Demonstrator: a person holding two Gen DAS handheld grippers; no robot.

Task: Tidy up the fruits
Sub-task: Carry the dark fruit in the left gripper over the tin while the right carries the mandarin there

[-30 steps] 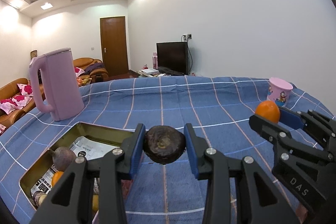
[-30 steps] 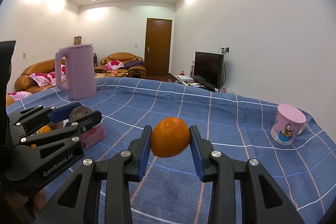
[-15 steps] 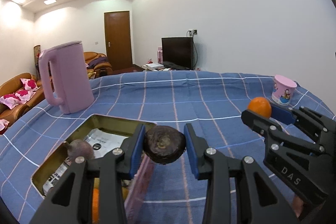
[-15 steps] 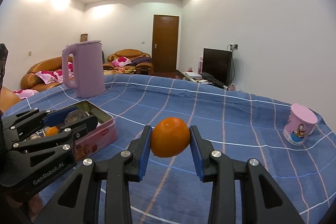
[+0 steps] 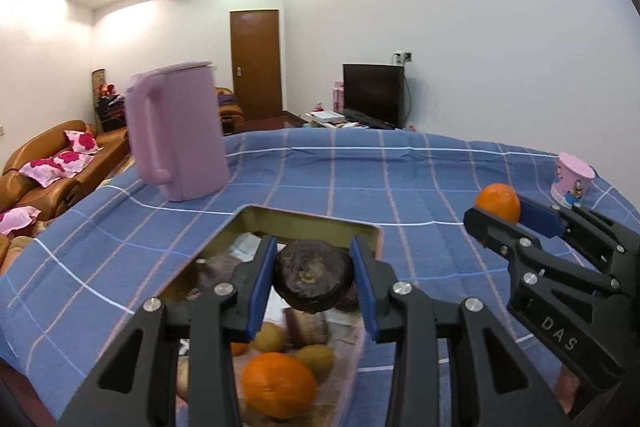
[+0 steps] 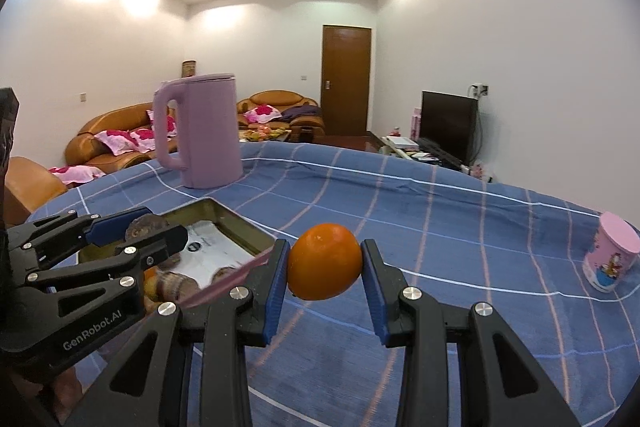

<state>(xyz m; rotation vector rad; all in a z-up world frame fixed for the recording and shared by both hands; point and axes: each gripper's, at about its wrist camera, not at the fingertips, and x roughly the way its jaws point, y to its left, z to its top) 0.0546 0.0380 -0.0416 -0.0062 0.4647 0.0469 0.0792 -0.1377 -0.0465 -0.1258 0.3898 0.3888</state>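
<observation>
Fruit is in both tools at once: the left gripper (image 5: 313, 281) is clamped on a dark, wrinkled brown fruit (image 5: 313, 282), held above the open metal tin (image 5: 308, 219), and the right gripper (image 6: 325, 268) is pinched tight on an orange (image 6: 325, 261), held over the blue checked tablecloth (image 6: 460, 251) just beside the tin's near corner. What kind the dark fruit is, I can't say; its skin is dull and puckered and that is all that shows.

The tin's contents are hard to read. From the left wrist view the black fingers cover most of it, and what lies below is blurred: another orange (image 5: 279, 385), a couple of yellowish-green fruits (image 5: 316, 359), some brownish lumps and printed paper (image 6: 216, 247) lining the bottom. From the right wrist view the left gripper's body blocks the tin's left part, and its pink outer wall is only a smear.

Further back on the cloth stands a tall lilac jug (image 6: 206, 131), upright, handle to the left. Well apart to the right sits a pink cartoon cup (image 6: 610, 257), tilted slightly. Beyond the table are brown sofas, a door and a dark television.
</observation>
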